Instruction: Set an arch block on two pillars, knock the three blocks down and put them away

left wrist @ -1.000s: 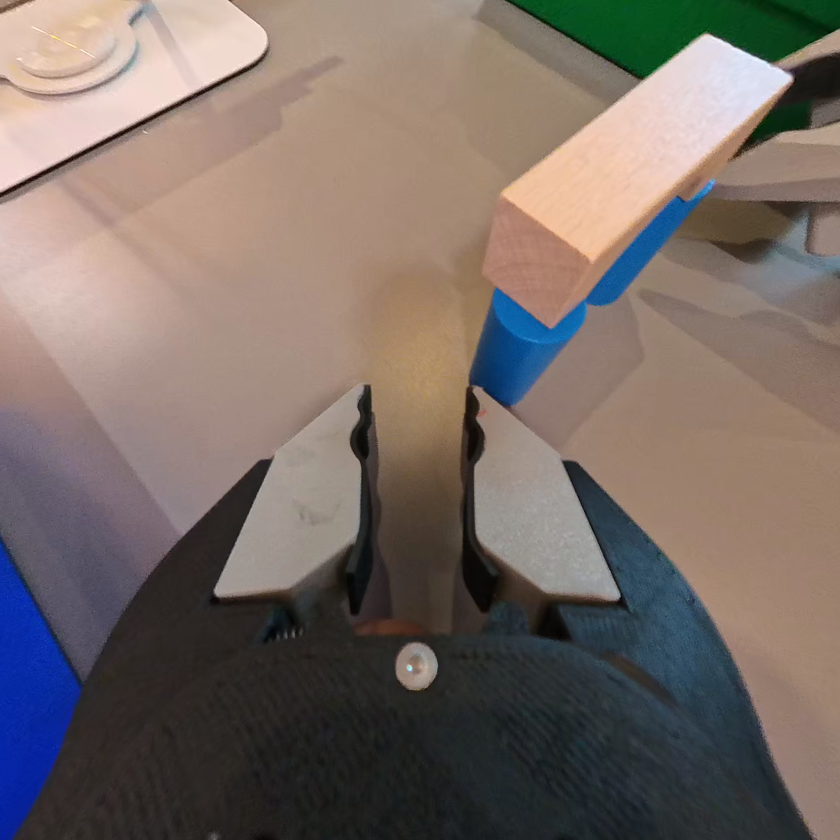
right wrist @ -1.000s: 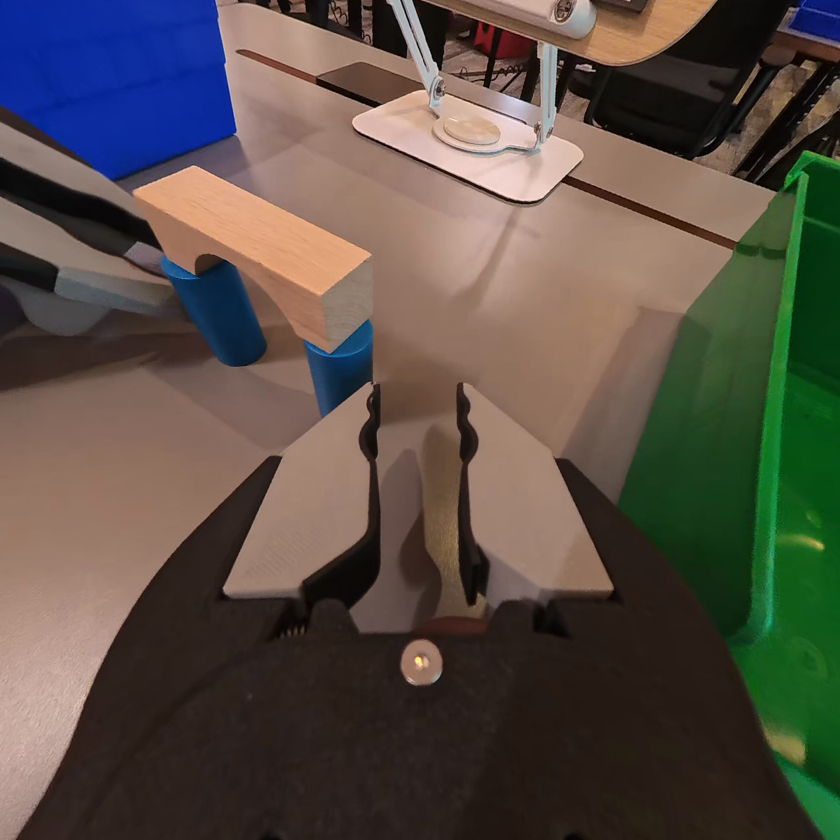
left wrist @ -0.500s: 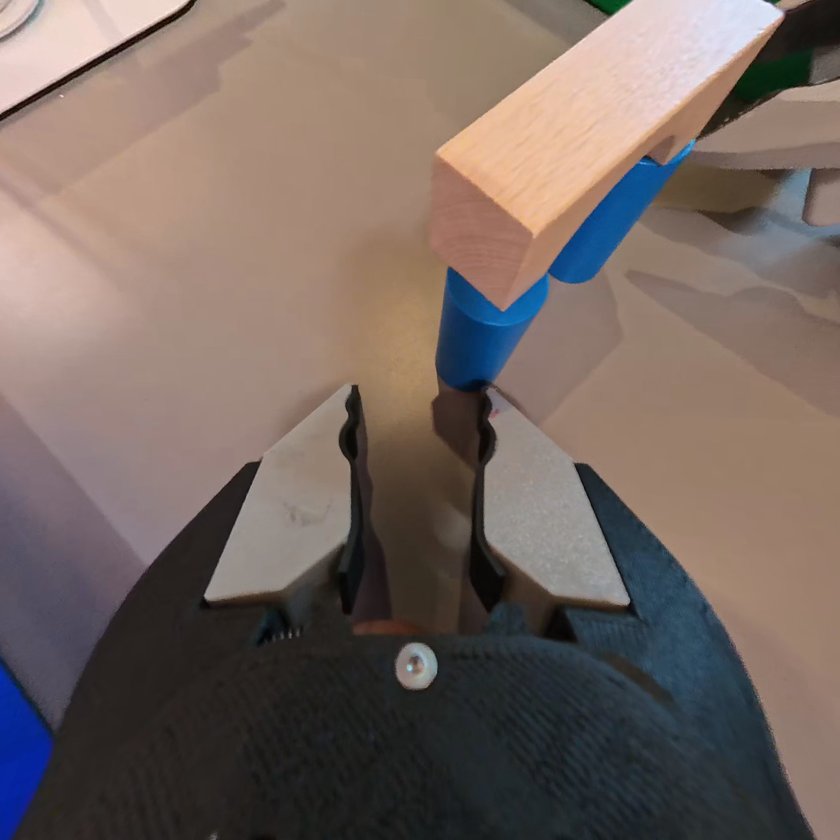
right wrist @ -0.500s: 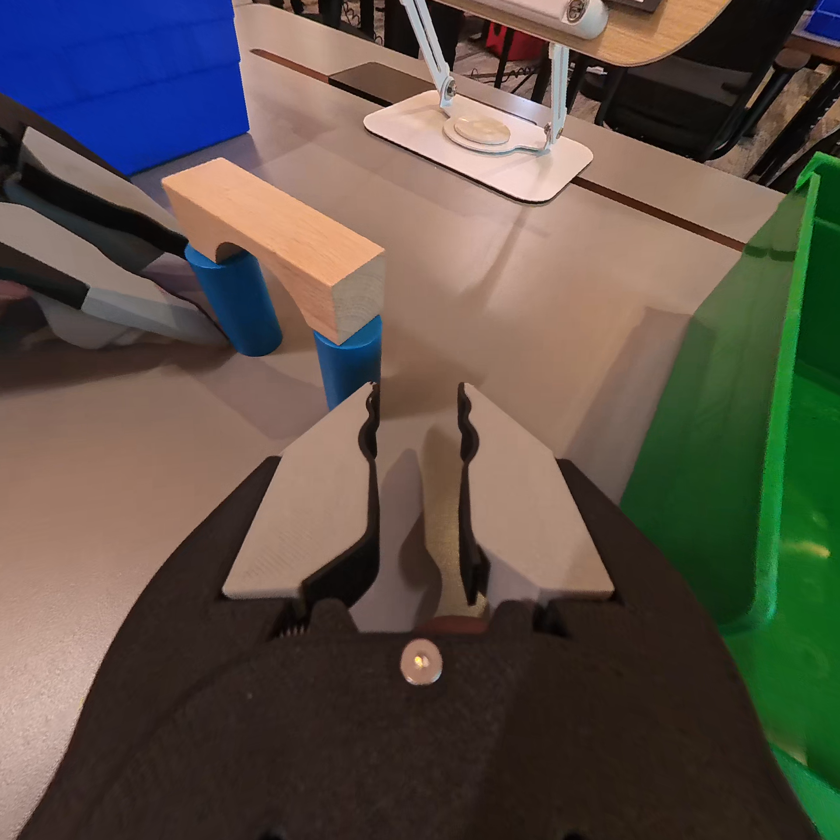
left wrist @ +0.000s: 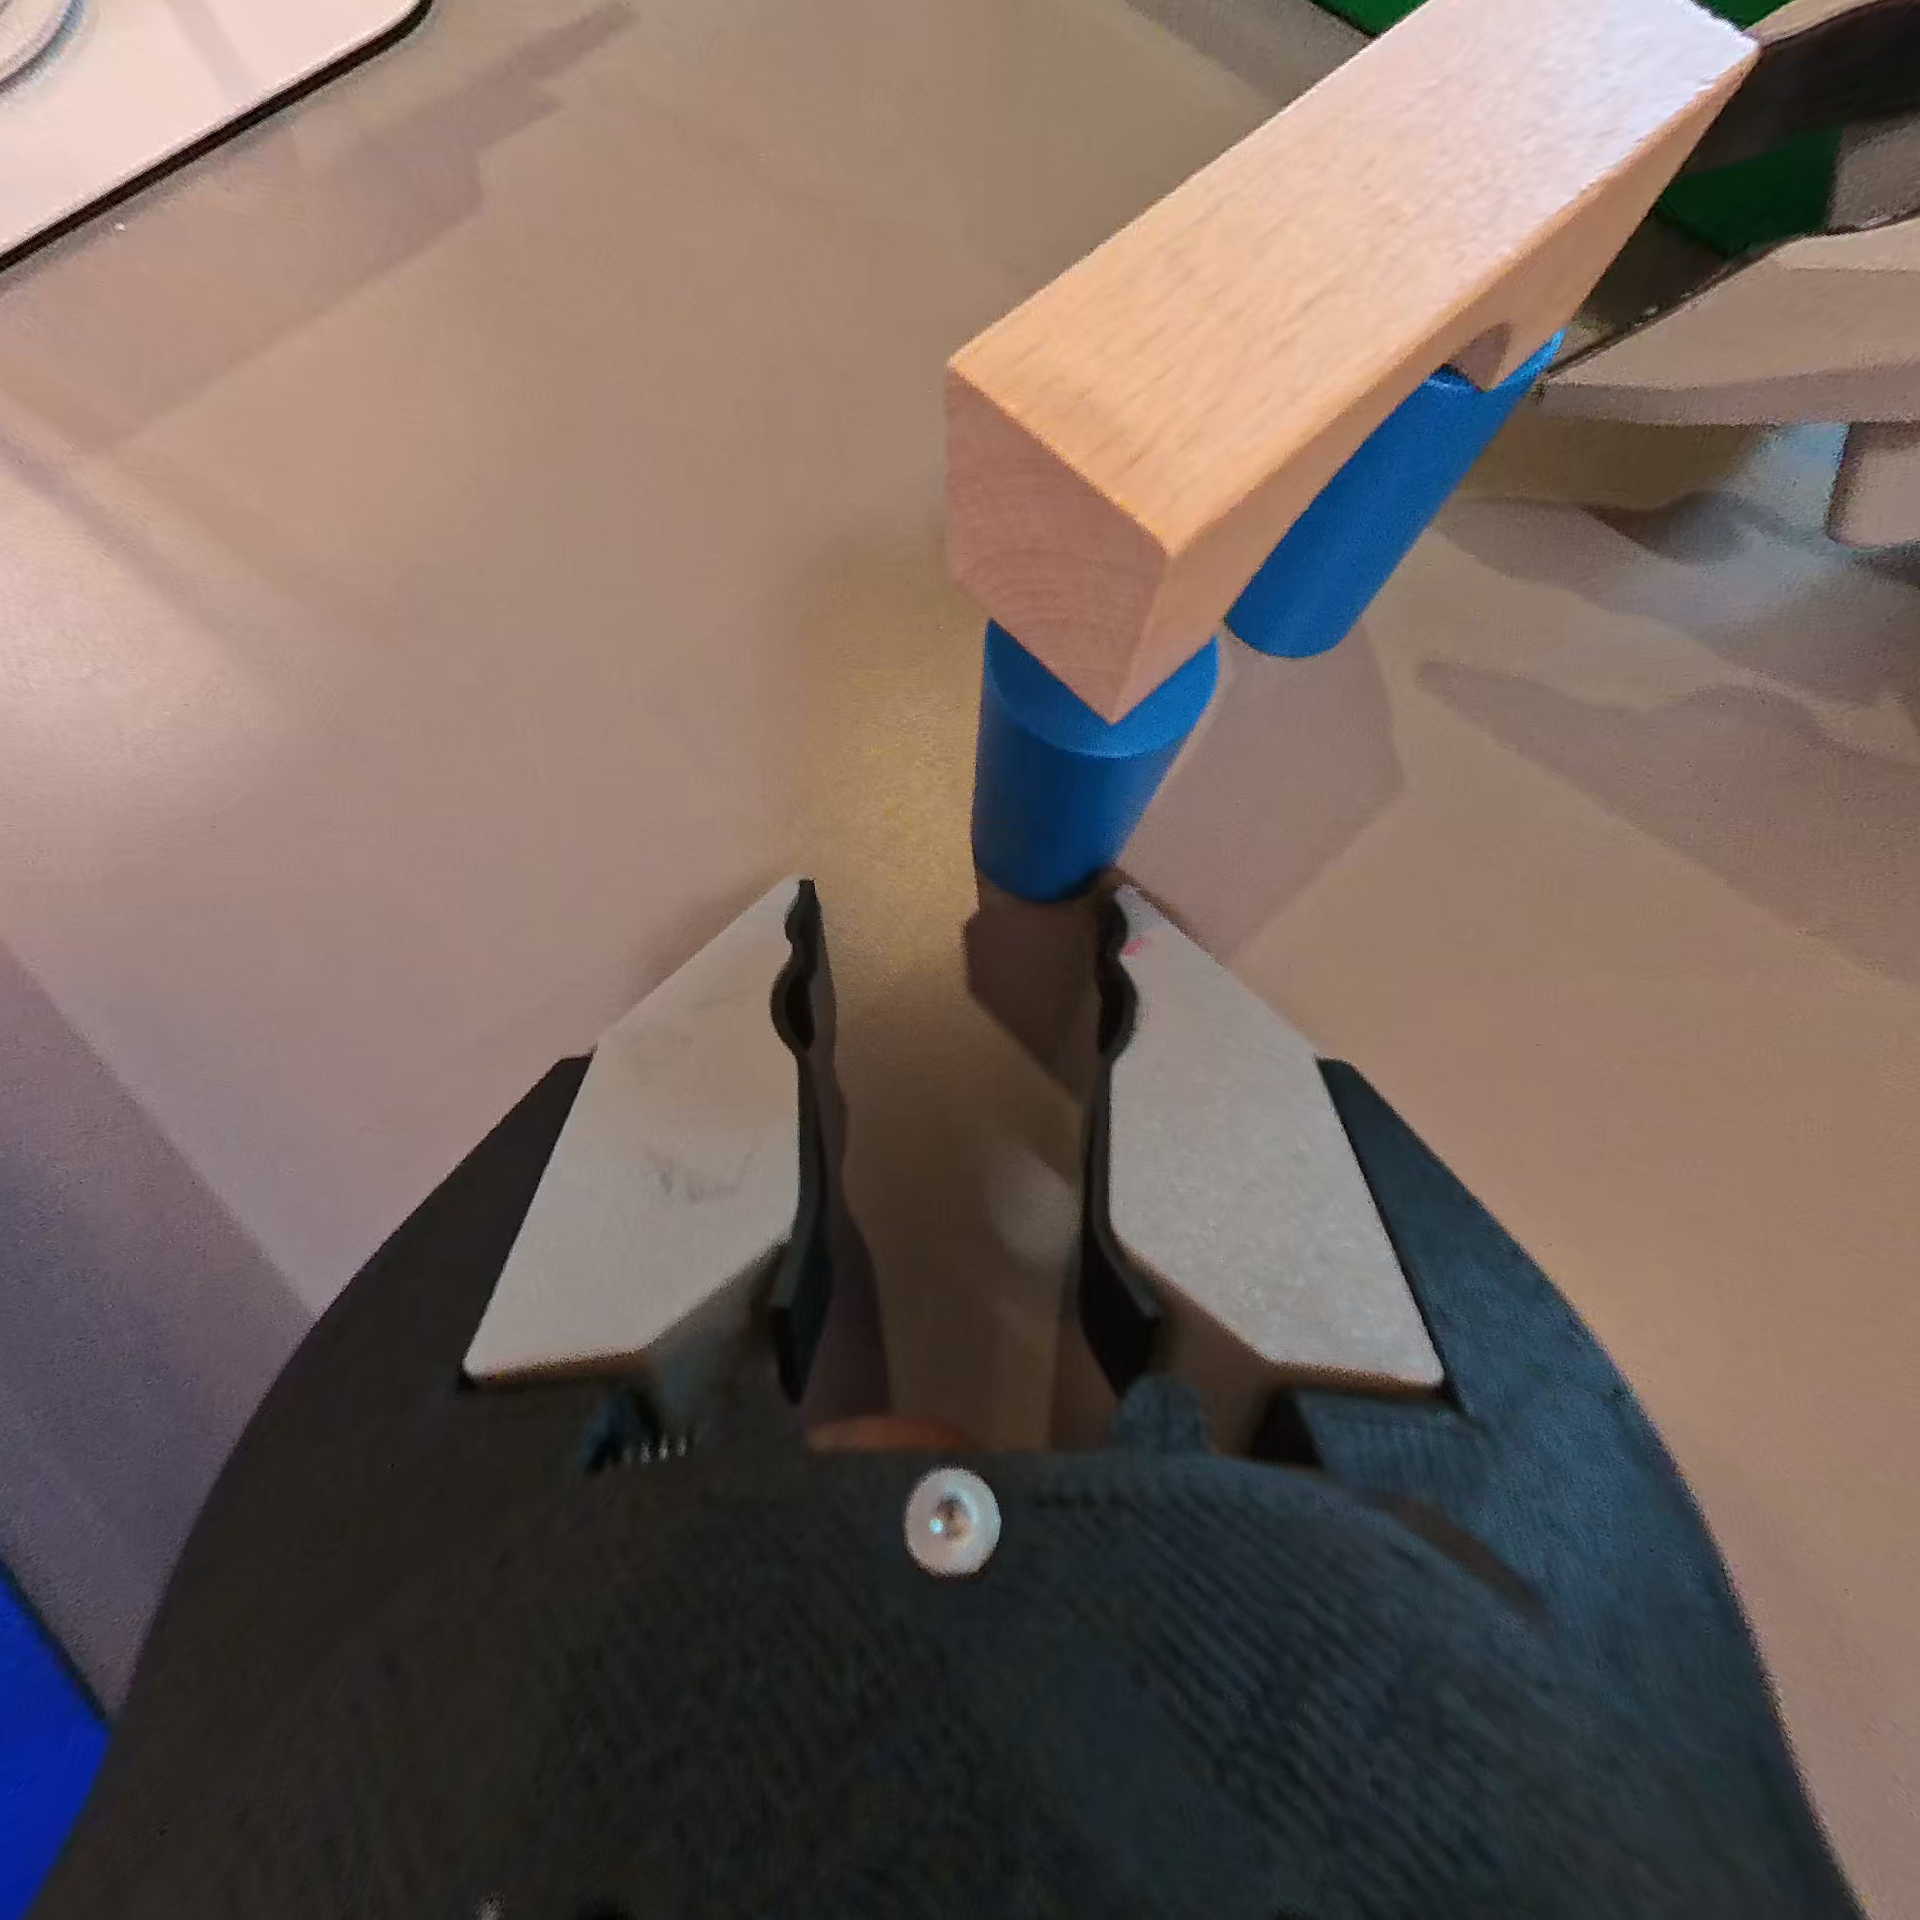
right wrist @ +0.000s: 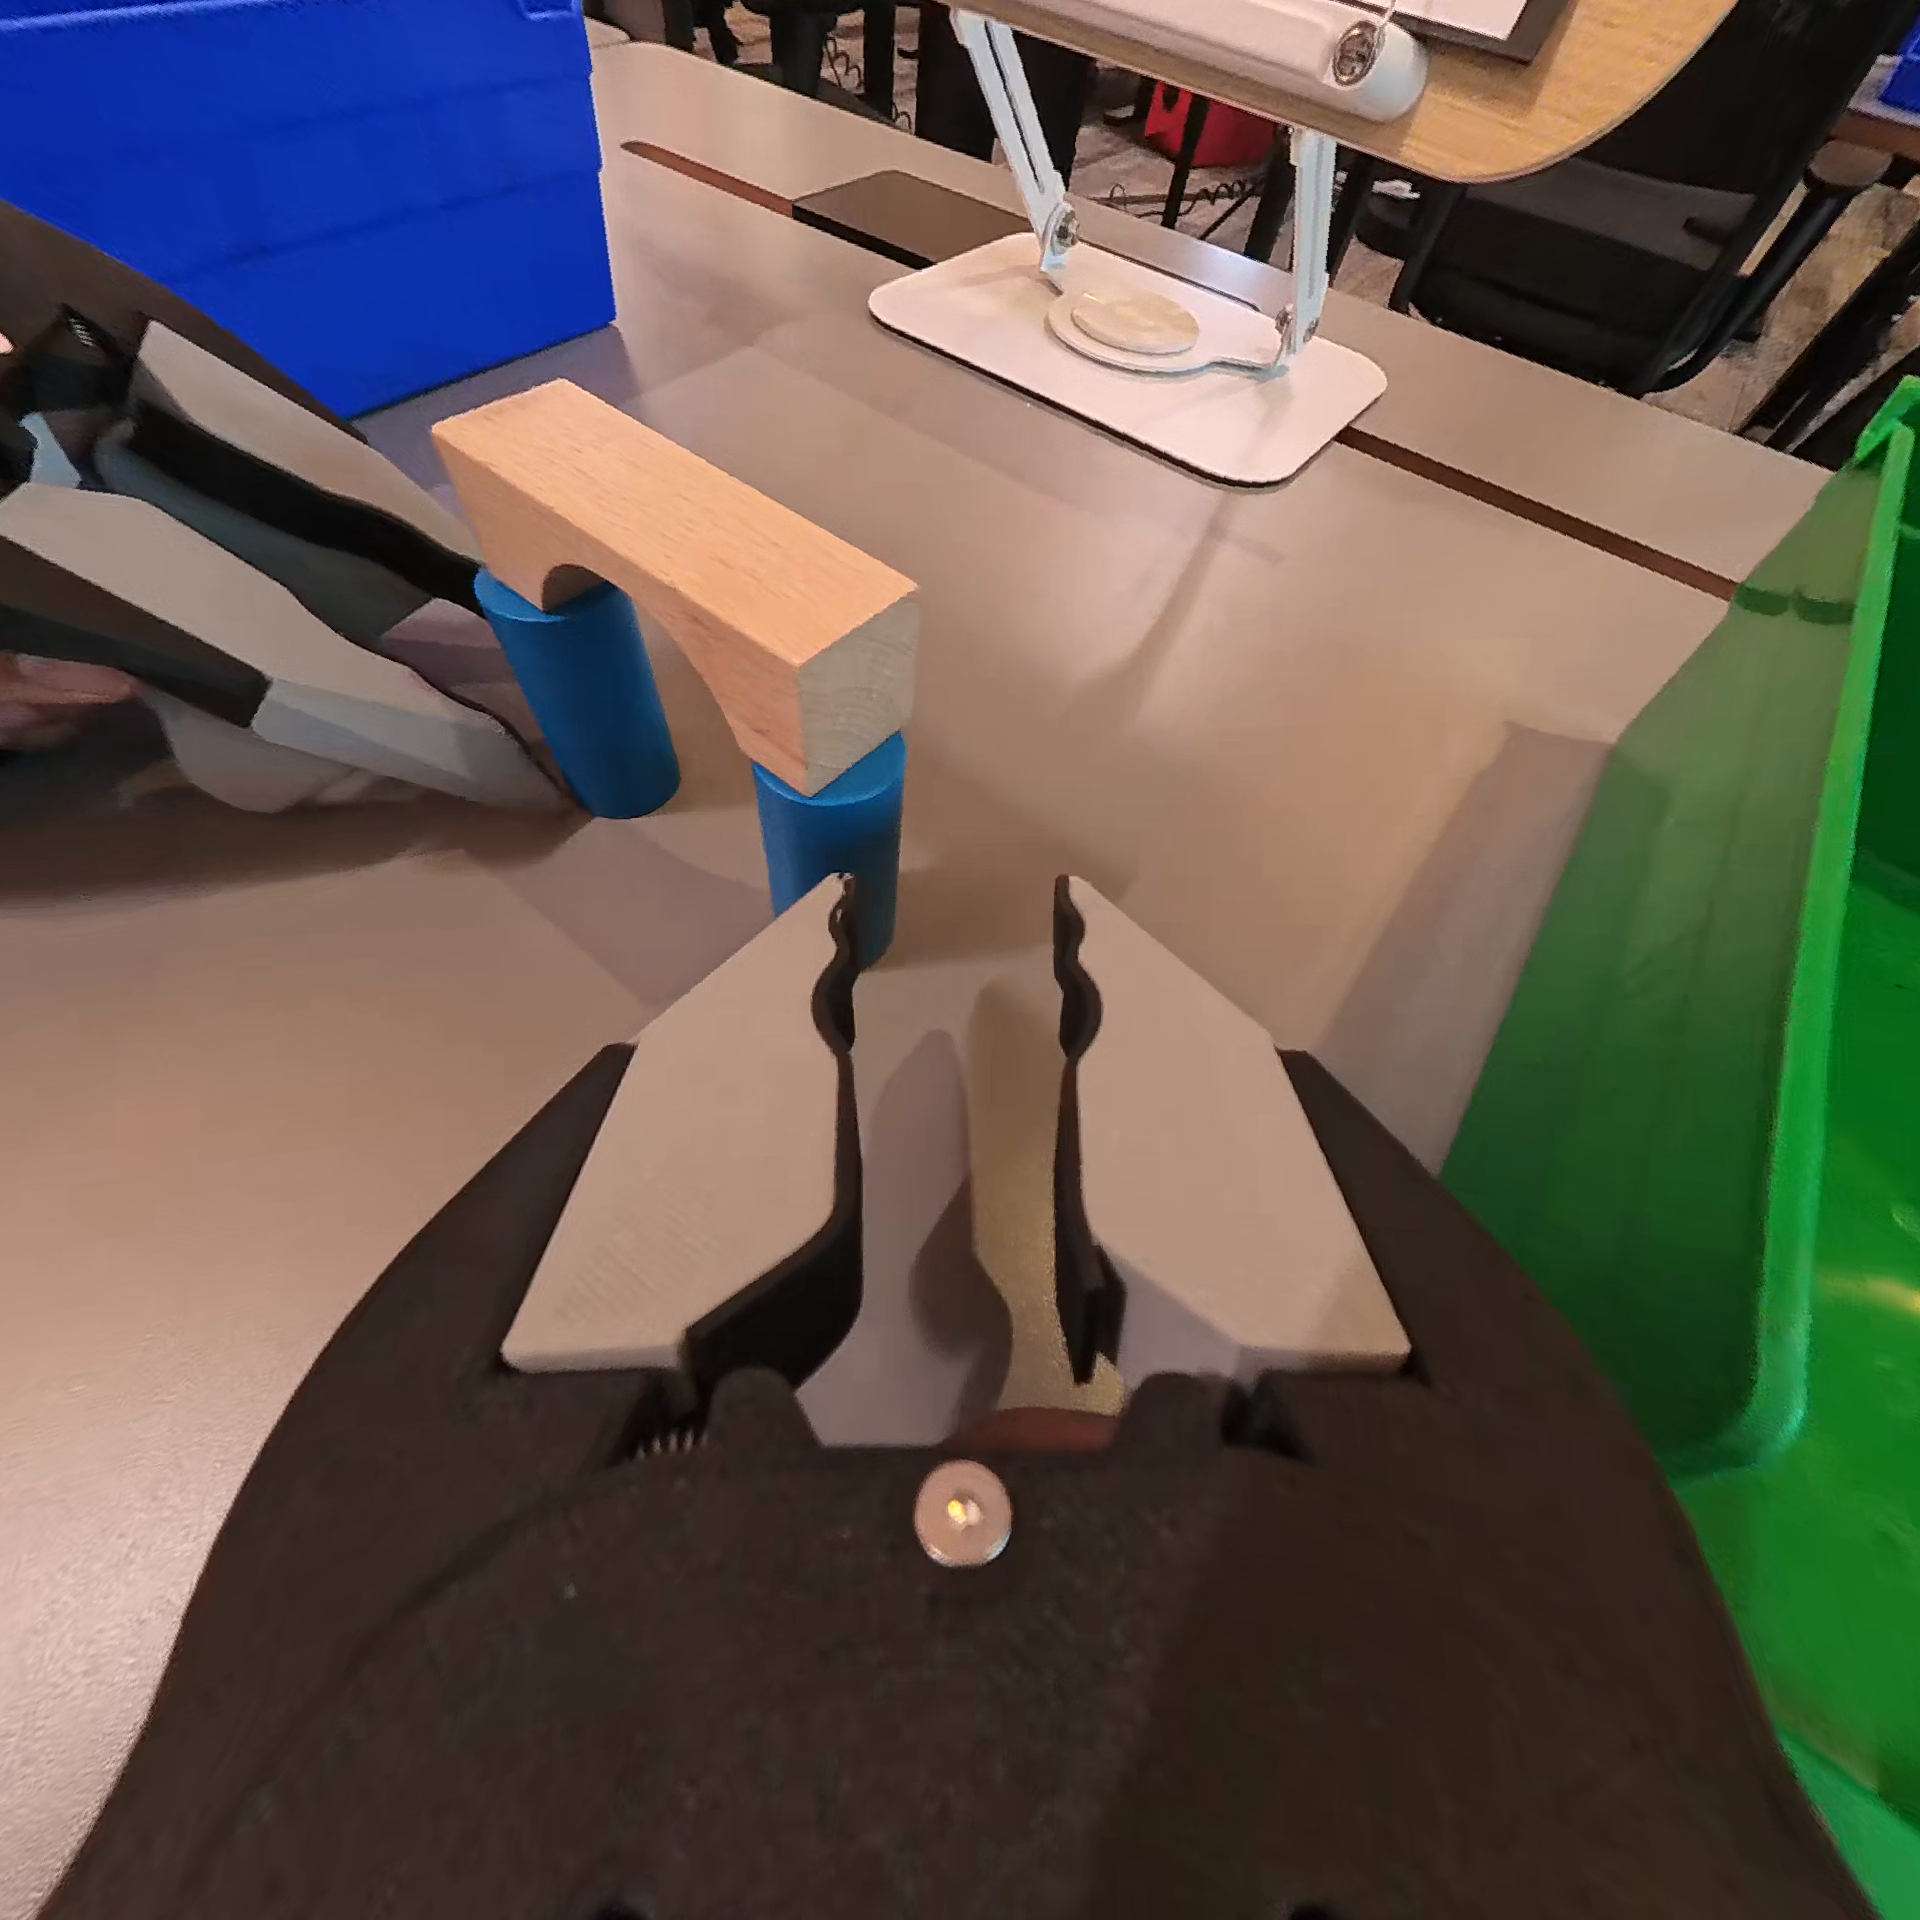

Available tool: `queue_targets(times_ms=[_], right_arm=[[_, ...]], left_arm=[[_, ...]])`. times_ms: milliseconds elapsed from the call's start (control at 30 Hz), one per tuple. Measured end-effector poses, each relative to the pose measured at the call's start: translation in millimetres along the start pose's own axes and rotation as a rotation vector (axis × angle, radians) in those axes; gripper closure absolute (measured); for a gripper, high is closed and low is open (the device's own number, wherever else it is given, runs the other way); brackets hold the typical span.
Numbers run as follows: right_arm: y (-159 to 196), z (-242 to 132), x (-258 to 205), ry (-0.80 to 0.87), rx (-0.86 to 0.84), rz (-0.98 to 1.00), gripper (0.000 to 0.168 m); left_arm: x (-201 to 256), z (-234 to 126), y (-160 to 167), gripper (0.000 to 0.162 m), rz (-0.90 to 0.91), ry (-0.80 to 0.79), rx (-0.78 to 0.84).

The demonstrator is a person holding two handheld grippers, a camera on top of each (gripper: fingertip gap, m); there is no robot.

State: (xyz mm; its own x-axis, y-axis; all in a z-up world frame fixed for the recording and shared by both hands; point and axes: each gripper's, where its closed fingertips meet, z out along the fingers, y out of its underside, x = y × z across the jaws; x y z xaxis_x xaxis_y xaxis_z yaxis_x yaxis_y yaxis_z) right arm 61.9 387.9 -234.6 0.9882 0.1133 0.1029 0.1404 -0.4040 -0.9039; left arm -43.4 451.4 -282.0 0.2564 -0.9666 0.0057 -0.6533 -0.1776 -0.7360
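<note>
The arch block is sitting on the two blue pillars, spanning them, so the build step looks done. It isn't square: each end overhangs its pillar at an angle, and the one nearer your right gripper carries just a corner. That should make it easy to topple.

You're holding both grippers low at the table, one at each end, likely to push the pillars out. The left gripper, jaws spread and empty, is sitting at the base of its pillar, one finger just beside it or touching. The right gripper, also spread and empty, is just beside the other pillar.

You're keeping the green bin beside your right gripper, probably for putting away; a blue bin is sitting behind the arch.
</note>
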Motion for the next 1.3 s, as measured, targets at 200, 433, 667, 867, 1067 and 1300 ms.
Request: queue_targets(times_ms=[200, 433, 667, 867, 1067, 1300], right_arm=[[0, -1, -7, -0.048, 0.005, -0.004, 0.131], [8, 0, -2, -0.01, -0.045, -0.035, 0.136], [6, -12, 9, 0.107, -0.012, -0.065, 0.138], [2, -29, 16, 0.174, 0.051, -0.054, 0.14], [-4, -46, 43, 0.331, 0.118, -0.001, 0.147], [3, -51, 47, 0.346, 0.099, -0.01, 0.151]], left_arm=[[-1, -2, 0, 0.111, -0.021, 0.011, 0.007], [-13, -8, 7, 0.113, -0.022, -0.022, 0.0], [-48, -16, 14, 0.161, -0.091, -0.231, -0.008], [-68, -29, 25, 0.162, -0.055, -0.479, -0.063], [22, 24, -42, 0.162, -0.291, -0.064, 0.087], [25, 32, -58, 0.162, -0.222, -0.091, 0.142]])
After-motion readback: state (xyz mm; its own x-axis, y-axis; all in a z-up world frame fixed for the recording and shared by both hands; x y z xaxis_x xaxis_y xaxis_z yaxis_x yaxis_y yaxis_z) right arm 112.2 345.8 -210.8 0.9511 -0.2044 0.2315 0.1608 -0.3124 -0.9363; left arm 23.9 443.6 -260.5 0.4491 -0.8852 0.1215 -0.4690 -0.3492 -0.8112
